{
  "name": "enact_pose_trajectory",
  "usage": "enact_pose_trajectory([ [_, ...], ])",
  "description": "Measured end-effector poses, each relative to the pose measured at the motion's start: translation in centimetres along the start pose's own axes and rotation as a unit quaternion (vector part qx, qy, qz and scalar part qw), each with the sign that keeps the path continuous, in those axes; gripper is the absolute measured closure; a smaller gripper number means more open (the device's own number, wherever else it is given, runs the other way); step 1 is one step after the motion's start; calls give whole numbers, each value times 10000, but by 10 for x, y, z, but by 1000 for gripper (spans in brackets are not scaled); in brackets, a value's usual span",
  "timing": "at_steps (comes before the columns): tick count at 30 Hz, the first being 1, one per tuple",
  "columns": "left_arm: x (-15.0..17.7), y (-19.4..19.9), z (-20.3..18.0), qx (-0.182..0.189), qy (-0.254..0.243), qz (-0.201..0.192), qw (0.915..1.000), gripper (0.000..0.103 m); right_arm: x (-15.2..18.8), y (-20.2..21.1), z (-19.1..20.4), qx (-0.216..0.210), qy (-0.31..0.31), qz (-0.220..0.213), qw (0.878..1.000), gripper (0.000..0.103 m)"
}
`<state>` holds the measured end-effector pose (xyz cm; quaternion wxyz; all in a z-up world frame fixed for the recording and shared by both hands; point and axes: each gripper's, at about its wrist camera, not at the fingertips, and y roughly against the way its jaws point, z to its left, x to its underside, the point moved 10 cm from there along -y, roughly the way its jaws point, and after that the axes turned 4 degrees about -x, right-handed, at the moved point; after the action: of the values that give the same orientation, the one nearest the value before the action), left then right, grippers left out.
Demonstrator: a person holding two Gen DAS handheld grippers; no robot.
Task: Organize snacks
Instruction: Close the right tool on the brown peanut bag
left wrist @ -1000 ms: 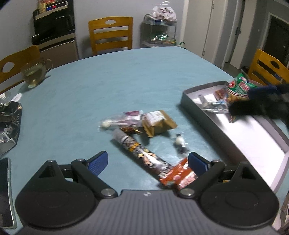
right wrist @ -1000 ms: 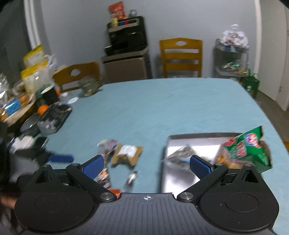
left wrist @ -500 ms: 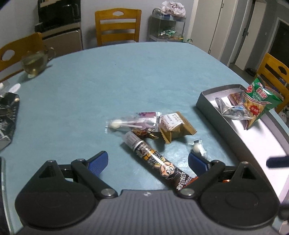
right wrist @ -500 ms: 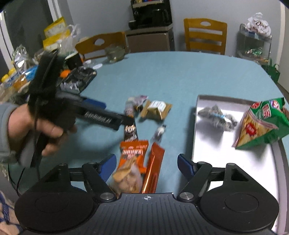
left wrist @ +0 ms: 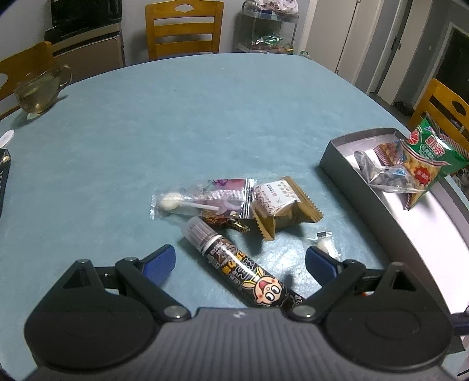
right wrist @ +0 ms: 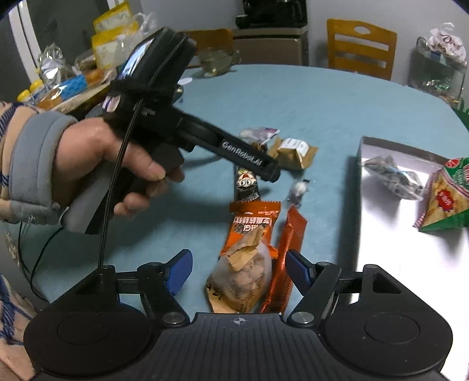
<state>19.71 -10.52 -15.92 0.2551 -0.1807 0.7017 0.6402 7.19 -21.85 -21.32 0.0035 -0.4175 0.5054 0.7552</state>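
Observation:
My left gripper (left wrist: pixel 239 265) is open and hangs low over a dark cartoon-printed tube (left wrist: pixel 240 269) that lies between its blue pads. Beyond the tube lie a lollipop pack (left wrist: pixel 202 199), a brown biscuit pack (left wrist: pixel 281 205) and a small white candy (left wrist: pixel 322 241). My right gripper (right wrist: pixel 239 271) has its jaws closing around an orange snack bag (right wrist: pixel 249 249) and an orange-red stick wrapper (right wrist: pixel 288 249). The left pad stands clear of the bag. A grey metal tray (left wrist: pixel 346 181) on the right holds a green chip bag (left wrist: pixel 431 158) and a clear pack (left wrist: pixel 387 173).
A hand (right wrist: pixel 117 164) holding the other gripper reaches in from the left in the right wrist view. A glass cup (left wrist: pixel 38 93) stands at the table's far left. Wooden chairs (left wrist: pixel 184 26) and a wire cart (left wrist: pixel 266 29) are behind the table. Packets crowd the left edge (right wrist: pixel 70 82).
Both grippers have come down and closer to the snack pile. The right jaws have narrowed around the orange bag. The tube now lies between the left pads.

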Motion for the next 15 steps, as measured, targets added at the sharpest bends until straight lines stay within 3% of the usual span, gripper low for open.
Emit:
enact_pose_trajectory([
  [15,3,-11,-1,170,82,7,9998,7,14,-31,2,8,104,344,9994,52],
])
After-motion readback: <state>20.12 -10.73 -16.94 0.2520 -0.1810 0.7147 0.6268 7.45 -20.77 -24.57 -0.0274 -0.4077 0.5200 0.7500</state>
